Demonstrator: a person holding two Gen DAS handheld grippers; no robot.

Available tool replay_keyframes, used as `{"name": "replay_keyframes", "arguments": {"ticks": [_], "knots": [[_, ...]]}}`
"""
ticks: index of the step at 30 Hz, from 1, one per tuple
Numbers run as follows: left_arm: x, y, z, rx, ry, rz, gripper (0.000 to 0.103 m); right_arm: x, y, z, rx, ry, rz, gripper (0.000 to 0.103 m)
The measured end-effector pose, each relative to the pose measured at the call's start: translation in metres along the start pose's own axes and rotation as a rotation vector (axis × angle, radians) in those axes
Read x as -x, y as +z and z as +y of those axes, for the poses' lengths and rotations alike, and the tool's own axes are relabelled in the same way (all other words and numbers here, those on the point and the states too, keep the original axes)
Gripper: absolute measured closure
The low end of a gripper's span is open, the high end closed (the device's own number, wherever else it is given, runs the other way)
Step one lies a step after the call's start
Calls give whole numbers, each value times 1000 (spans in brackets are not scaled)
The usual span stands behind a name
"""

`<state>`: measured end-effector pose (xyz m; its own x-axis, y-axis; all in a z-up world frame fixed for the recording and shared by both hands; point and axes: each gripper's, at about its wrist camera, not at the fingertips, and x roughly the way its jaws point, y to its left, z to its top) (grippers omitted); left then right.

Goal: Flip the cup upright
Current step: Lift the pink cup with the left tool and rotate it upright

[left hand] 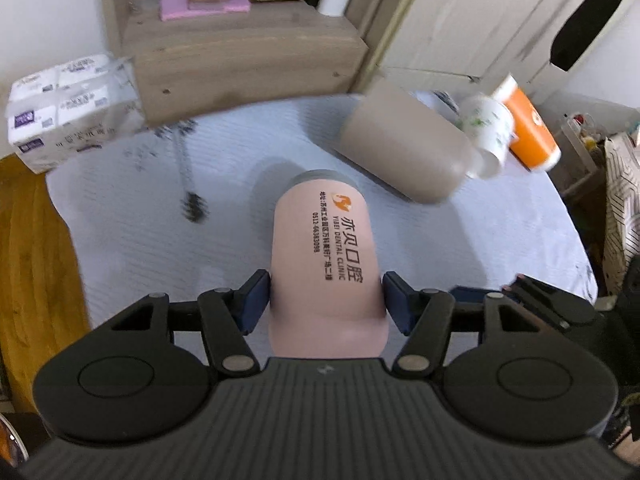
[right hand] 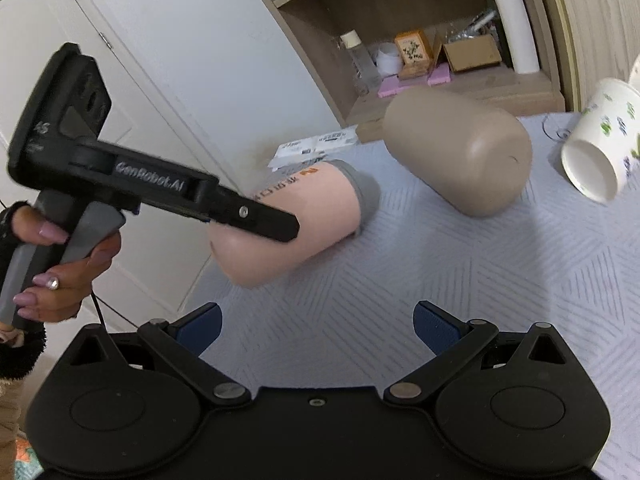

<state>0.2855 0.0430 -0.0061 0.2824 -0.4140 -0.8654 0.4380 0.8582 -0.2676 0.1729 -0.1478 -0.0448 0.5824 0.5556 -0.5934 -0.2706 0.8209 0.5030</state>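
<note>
My left gripper (left hand: pixel 326 300) is shut on a pink cup (left hand: pixel 324 248) with black and orange print and holds it by its closed bottom end. The cup is tilted, and its grey-rimmed end points away toward the table. The right wrist view shows the same pink cup (right hand: pixel 304 216) slanted above the cloth, with the left gripper's finger across it. My right gripper (right hand: pixel 316 328) is open and empty, low over the table, short of the pink cup.
A brown cup (left hand: pixel 404 148) lies on its side on the pale patterned tablecloth (left hand: pixel 160 240). A white floral cup (left hand: pixel 486 132) and an orange cup (left hand: pixel 530 128) lie beyond it. A wooden shelf unit (left hand: pixel 240 52) stands behind. A tissue pack (left hand: pixel 68 108) is at left.
</note>
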Motion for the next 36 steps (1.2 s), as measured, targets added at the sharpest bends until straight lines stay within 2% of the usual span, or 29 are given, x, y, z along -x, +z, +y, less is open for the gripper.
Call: {"name": "replay_keyframes", "arguments": {"ticks": [7,11,15,22,28,32,36], "knots": [[-4,-18,-40,-5,-16,41,43,23,-17,-12,-38,54,14,0],[-7,-34,-71,-5,55,4,43,38,-26,-21,-66,54,15,0],[-16,-37,-89,25,-17,60,43,51,-31,-29,-73,58,23,0],[-22,-43,-111,43,-89,90,43,62,-34,-37,-83,49,4,0],[-31,-45,-119,119,-163,99,43,69,-40,-57,-148,98,12,3],[-40,-45,-124,151,-195,119,43,68,-40,-65,-166,72,16,6],[-46,-44,-131,144,-188,115,43,65,-37,-68,-148,16,27,12]]}}
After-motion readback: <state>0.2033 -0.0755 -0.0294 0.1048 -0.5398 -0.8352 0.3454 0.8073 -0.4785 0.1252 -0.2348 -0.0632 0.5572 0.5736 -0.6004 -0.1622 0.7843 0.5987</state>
